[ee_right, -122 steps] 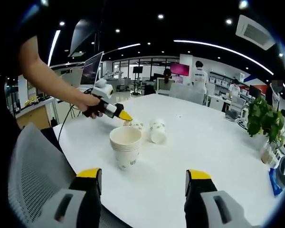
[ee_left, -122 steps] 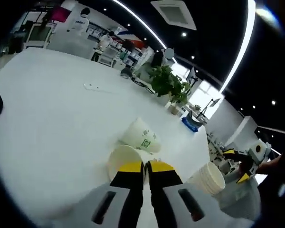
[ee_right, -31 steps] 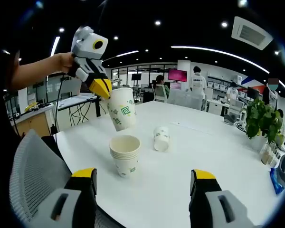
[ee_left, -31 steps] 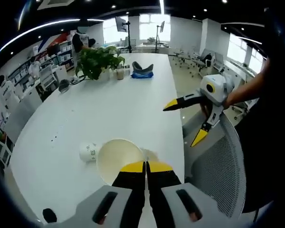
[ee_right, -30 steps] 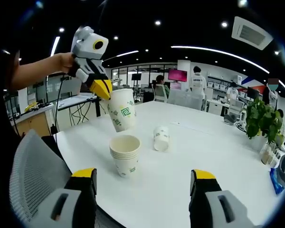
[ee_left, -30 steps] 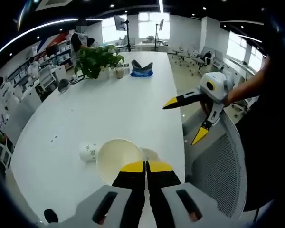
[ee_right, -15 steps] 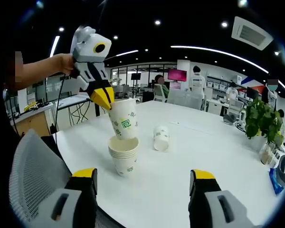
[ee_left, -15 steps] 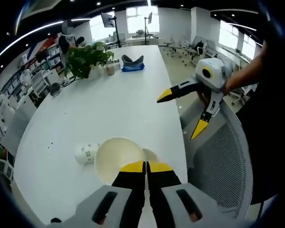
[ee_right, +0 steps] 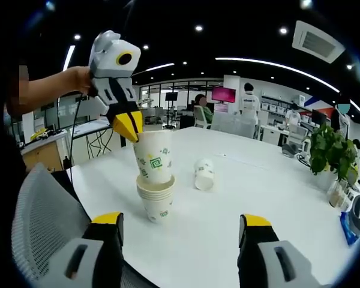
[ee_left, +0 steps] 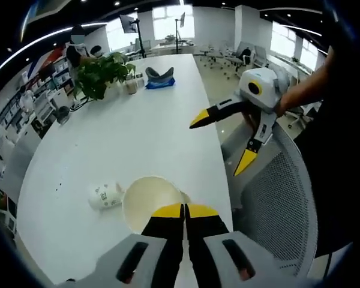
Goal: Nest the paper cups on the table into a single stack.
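Note:
My left gripper [ee_left: 184, 208] is shut on the rim of a white paper cup [ee_left: 149, 203], whose open mouth faces the camera. In the right gripper view the left gripper [ee_right: 128, 129] holds that cup [ee_right: 154, 157] upright, its bottom sunk in the mouth of the cup stack [ee_right: 156, 201] on the white table [ee_right: 258, 192]. Another cup [ee_right: 204, 174] lies on its side behind the stack, the same lying cup [ee_left: 105, 197] appearing left of the held one. My right gripper [ee_right: 180, 225] is open, with nothing between its fingers, in front of the stack, and this right gripper [ee_left: 222, 142] hovers over the table edge.
A grey mesh chair [ee_right: 42, 222] stands at the table's near edge, the same chair [ee_left: 276, 198] lying under the right gripper. A potted plant [ee_right: 329, 147] and a blue object [ee_left: 158, 75] sit at the table's far end. People stand by desks [ee_right: 250, 102] behind.
The left gripper has brought the held cup from a tilt above the stack to upright and down, so its bottom now sits in the stack's mouth. The right gripper has stayed open.

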Motion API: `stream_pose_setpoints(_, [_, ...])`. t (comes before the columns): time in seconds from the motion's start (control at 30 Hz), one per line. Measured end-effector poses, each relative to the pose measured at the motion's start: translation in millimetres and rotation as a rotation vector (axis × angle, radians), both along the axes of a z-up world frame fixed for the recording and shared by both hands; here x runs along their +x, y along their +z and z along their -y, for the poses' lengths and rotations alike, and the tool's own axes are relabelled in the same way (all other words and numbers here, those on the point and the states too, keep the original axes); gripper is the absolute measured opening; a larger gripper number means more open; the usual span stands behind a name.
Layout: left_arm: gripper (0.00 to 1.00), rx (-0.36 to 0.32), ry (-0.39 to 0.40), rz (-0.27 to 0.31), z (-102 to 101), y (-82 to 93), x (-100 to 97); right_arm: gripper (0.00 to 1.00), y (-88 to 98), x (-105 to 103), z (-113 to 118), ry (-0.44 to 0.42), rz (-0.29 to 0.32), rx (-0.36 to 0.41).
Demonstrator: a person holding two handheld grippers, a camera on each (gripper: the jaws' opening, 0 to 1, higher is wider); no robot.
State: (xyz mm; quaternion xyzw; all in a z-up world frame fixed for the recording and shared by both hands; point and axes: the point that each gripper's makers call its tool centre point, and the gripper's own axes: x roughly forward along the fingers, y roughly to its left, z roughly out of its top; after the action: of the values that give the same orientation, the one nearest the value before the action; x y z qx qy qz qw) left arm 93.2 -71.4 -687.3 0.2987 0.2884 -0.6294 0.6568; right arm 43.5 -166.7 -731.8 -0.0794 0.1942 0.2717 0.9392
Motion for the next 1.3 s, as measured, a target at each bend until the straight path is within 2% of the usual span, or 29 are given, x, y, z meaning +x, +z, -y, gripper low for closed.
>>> stream_pose_setpoints(0.2, [0.00, 0.038, -0.024, -0.014, 5, -16.9, -7.1, 0.79, -0.2, 0, 0, -0.002, -0.001, -0.001])
stream_pose_setpoints(0.7, [0.00, 0.044, -0.014, -0.102, 12, -43.3, -7.4, 0.79, 1.0, 0, 0, -0.007, -0.001, 0.001])
stream_pose_setpoints(1.03, [0.00, 0.022, 0.019, -0.220, 14, -59.7, -9.4, 0.79, 0.2, 0, 0, -0.007, -0.004, 0.000])
stream_pose_setpoints(1.3, [0.00, 0.030, 0.022, -0.258, 14, -70.7, -11.4, 0.79, 0.1, 0, 0, -0.010, -0.007, -0.001])
